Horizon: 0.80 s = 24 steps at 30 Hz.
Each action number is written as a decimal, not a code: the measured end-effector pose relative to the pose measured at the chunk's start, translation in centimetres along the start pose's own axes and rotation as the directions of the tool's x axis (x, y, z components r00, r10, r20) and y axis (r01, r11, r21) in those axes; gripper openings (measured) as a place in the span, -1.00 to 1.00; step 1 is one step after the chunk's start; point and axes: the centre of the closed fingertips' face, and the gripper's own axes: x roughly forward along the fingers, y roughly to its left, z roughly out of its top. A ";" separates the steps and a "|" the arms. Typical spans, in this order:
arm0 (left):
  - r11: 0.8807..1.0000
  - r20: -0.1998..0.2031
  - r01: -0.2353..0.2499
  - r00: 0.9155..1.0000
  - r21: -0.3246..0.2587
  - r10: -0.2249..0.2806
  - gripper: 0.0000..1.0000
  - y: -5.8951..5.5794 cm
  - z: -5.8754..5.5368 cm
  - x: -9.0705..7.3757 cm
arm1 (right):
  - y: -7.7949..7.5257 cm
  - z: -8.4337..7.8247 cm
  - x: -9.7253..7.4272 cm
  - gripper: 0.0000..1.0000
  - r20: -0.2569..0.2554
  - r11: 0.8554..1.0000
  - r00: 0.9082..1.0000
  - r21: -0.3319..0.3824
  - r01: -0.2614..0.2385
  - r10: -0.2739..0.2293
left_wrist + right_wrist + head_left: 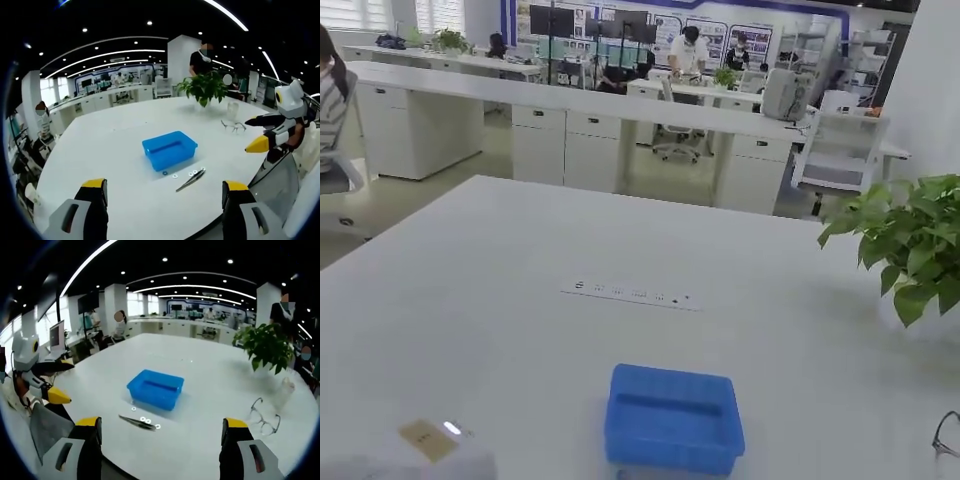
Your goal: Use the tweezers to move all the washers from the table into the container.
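Washers [190, 173] lie loose on the desk [90, 150] near its front edge. They are a small scatter of thin rings, about five, though they are too small to count surely. In the left gripper view they sit at 12 o'clock from the jaws, strung beside the tweezers [190, 180], between them and the container [169, 149]. The left hand-held gripper [163, 186] has its jaws spread wide with nothing between them. The right hand-held gripper [161, 422] is likewise wide apart and empty.

The rings will likely be light, stiff, flat and slippery on this smooth top, and hard to get under. A tweezer tip through the hole, pinching across the band, looks the safest hold. Too hard a squeeze could flick one away. The tweezers look like thin, springy metal, apt to slide or twist if taken near the tips. Mid-length on the arms seems the place to grasp, so that the squeeze closes the points.

The container, a low blue open tray whose floor looks bare, stands just beyond at 11 o'clock, so the carry is short. Glasses [233, 126] lie at 2 o'clock, with a plant [202, 87] farther off at 1 o'clock. In the head view a socket strip [635, 295] is set into the white desk beyond the tray. Behind is an open-plan office with rows of white desks, ceiling lights and people at work.
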 end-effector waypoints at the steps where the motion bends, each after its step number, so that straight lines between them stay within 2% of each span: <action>1: 1.000 -0.004 0.005 1.000 0.009 -0.005 0.94 -0.1 0.0 0.2 | 0.0 -0.1 0.2 0.98 -0.003 1.000 1.000 0.000 0.000 0.000; 6: 0.998 -0.023 0.043 0.999 0.039 -0.042 0.94 -0.5 -0.4 1.3 | 0.2 -0.3 0.9 0.98 -0.018 1.000 1.000 0.003 -0.001 0.001; 12: 0.998 -0.044 0.051 0.998 0.037 -0.049 0.90 0.0 -0.7 2.5 | -0.2 -0.3 1.6 0.98 -0.031 1.000 0.999 -0.024 0.013 -0.014; 20: 0.995 -0.073 0.071 0.995 0.072 -0.065 0.86 0.7 -1.1 4.0 | -0.7 -1.0 2.8 0.98 -0.053 1.000 0.999 0.005 0.001 -0.001; 24: 0.989 -0.103 0.111 0.990 0.098 -0.100 0.71 0.5 -1.6 4.6 | -0.4 -1.8 3.4 0.98 -0.076 1.000 0.997 0.016 -0.016 0.018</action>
